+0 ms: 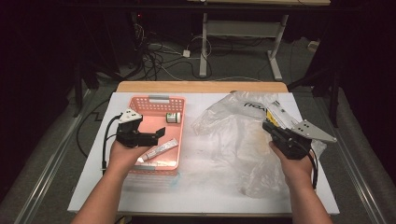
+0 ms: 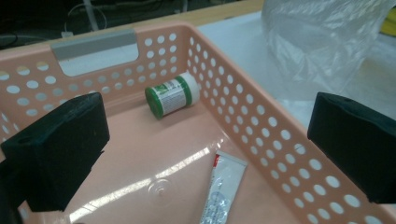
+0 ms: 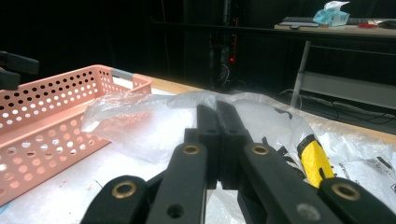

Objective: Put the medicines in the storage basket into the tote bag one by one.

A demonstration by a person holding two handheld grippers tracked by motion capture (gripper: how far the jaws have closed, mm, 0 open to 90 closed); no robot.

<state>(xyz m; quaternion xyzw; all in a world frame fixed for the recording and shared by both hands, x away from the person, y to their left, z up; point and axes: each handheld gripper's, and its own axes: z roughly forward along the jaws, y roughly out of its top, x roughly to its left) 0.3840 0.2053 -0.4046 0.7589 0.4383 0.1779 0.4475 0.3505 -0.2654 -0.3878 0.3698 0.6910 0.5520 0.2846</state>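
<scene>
At frame left, the left gripper (image 1: 156, 134) hangs spread above the basket (image 1: 158, 99); the right gripper (image 1: 270, 126), fingers pressed together, pinches the plastic bag (image 1: 233, 126) steady.

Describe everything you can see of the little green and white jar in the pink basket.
The small jar is a squat cylinder lying on its side on the floor of the pink perforated basket, near the far corner by the grey handle. It looks plastic: a white end toward the basket's side wall, a green rim at the other end, and a green and white printed label too small to read. It rests at or very near that wall. Nothing grips it; the tube lies apart from it.
</scene>
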